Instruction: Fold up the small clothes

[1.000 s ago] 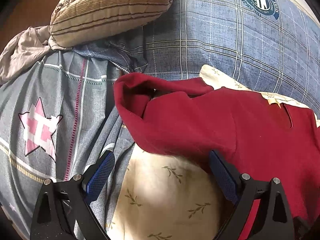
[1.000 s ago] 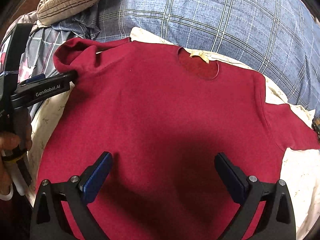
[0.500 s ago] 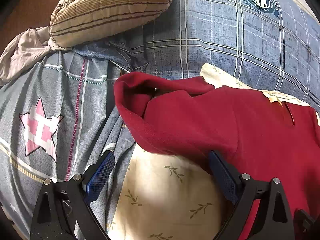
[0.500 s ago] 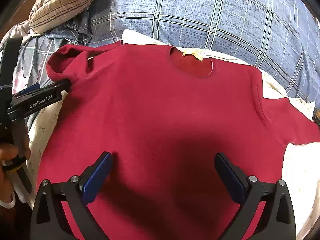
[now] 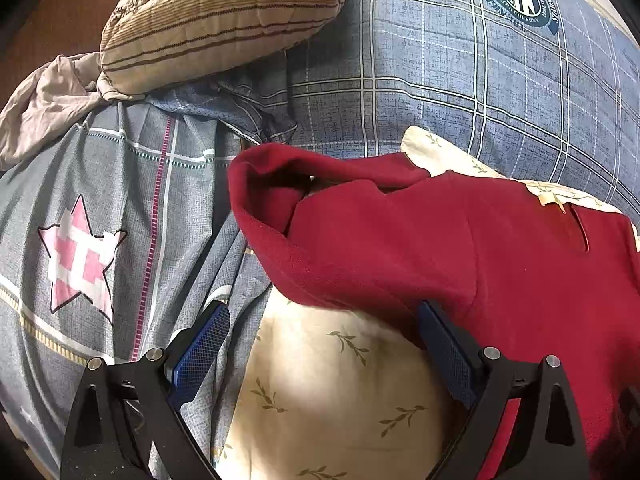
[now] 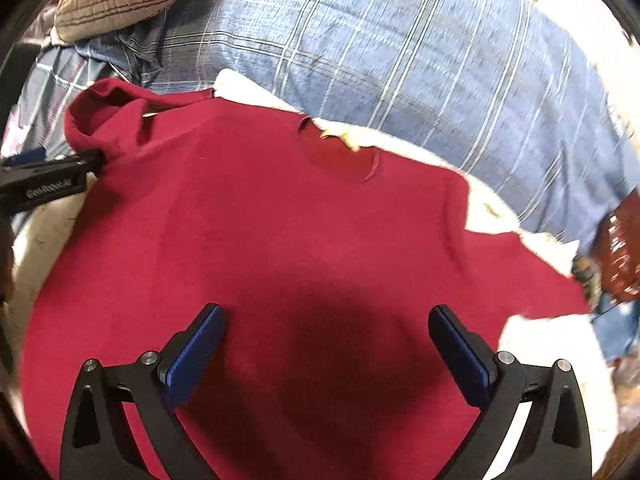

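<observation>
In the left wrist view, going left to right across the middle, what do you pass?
Pink star on the grey sheet → rumpled sleeve of the red shirt → shirt's neckline.

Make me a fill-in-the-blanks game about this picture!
1. The shirt is the colour ____.
2. The star on the grey sheet is ____ and white.
3. Both the left tongs and the right tongs are ____, holding nothing.
4. The striped pillow lies ____ the shirt.

Answers: red; pink; open; beyond
</observation>
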